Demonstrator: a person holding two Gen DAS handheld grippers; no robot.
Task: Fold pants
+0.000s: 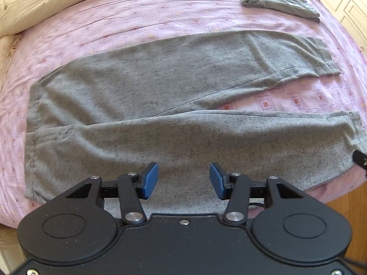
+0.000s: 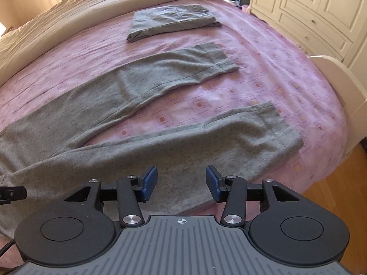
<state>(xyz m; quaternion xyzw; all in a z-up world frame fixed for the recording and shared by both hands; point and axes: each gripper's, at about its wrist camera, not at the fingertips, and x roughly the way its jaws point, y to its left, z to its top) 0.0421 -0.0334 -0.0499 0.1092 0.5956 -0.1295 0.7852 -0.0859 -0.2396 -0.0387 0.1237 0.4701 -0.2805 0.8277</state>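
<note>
Pants [image 1: 160, 96] of speckled grey knit lie spread flat on the bed [image 1: 114, 18], waistband toward the left in the left wrist view and the two legs running off to the right, parted so that a wedge of bedding shows between them. The bed is covered by a pink sheet [image 2: 263, 87] printed with small squares, and a cream duvet [image 2: 80, 6] is bunched along its far side. Beyond the bed in the right wrist view stands a cream wardrobe [image 2: 321, 11] with panelled doors and drawers, and a strip of wooden floor [image 2: 332, 183] shows past the near edge of the mattress. A second grey garment [image 2: 172, 20], already folded into a flat rectangle, rests on the sheet beyond the far leg, well apart from the spread pants. The near leg [image 2: 218, 142] reaches close to the bed's edge, its hem toward the foot of the bed, while the far leg [image 2: 172, 68] angles away from it. The left tongs [image 1: 184, 180] hang over the near side of the pants near the seat, blue pads apart with nothing between them but the cloth below. The right tongs [image 2: 181, 182] hang over the near leg, likewise parted and gripping nothing. A black tip of the right tool [image 1: 360, 158] peeks in at the right edge of the left wrist view.
</note>
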